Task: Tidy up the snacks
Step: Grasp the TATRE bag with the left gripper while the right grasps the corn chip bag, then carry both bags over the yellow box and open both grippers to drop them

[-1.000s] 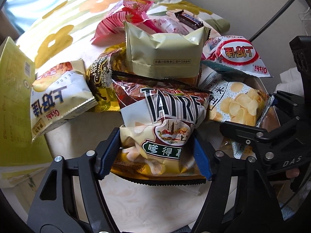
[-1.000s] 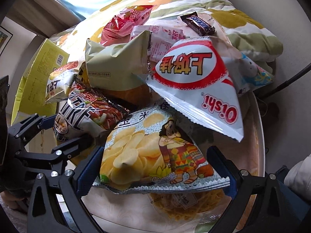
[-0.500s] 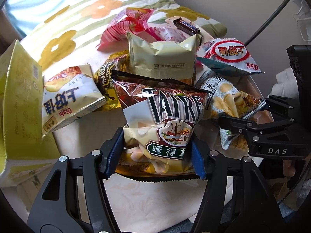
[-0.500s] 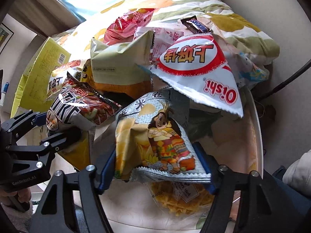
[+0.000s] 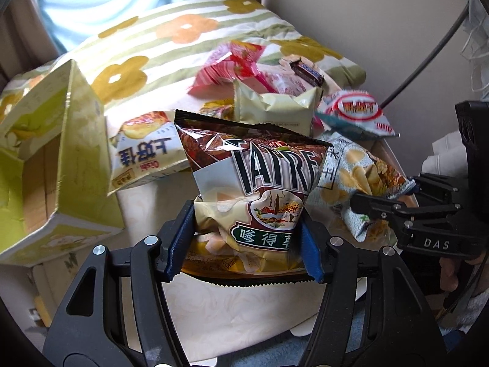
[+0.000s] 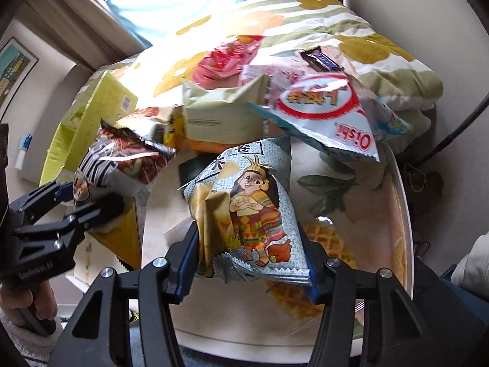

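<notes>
A: Grippers first. Left gripper [image 5: 244, 246]?
B: Pinching brown TAIRE chip bag [image 5: 256, 189] between blue pads, lower half squeezed, bag raised above pale round table [image 5: 232, 305].
A: Right gripper [image 6: 247, 260]?
B: Jaws just been closing, now clamped on grey-blue chip bag [image 6: 247, 208] with cartoon figure, bag crumpled and lifted off the table.
A: Rest of the pile?
B: Beyond both bags: olive pouch [image 5: 275, 110], red-and-white Oishi bag [image 6: 324, 113], pale Oishi bag [image 5: 143, 150], chocolate bar [image 5: 307, 72] on flowered pillow [image 5: 171, 33]. Open yellow box [image 5: 52, 165] at left, empty inside.
</notes>
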`<state>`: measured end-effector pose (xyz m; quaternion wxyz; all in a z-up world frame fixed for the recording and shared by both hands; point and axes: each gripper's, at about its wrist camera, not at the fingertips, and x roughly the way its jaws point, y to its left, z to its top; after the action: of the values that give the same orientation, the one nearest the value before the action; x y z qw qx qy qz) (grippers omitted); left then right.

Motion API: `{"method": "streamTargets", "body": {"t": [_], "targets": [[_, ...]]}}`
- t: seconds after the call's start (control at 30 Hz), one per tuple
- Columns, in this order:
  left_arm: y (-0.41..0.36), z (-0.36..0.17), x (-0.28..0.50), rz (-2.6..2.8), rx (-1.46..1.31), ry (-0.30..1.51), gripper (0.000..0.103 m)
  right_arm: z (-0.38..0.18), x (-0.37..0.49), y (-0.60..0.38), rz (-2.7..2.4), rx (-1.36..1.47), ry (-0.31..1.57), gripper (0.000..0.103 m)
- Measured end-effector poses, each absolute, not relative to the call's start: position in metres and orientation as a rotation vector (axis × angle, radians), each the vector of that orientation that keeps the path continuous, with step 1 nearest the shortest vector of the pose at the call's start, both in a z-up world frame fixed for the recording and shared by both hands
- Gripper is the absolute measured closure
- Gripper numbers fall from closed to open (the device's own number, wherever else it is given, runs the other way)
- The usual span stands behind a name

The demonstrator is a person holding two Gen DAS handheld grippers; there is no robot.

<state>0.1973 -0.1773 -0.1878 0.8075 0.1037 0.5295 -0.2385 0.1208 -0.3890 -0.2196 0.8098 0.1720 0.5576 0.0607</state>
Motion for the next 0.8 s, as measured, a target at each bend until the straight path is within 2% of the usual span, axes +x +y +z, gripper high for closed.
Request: {"method": "streamTargets", "body": {"t": [0.4,0.8], "targets": [[-0.122,-0.127,0.207,-0.353,0.078,1.012,0.045,-0.151,0.126,-0.359,0.277,0.246,1.051,0.051],[-0.004,-0.076,0.266,-0.185,-0.009,0.901,0.045,-0.088,0.201,-0.268,0.415,0.131,0.922,0.051]]}}
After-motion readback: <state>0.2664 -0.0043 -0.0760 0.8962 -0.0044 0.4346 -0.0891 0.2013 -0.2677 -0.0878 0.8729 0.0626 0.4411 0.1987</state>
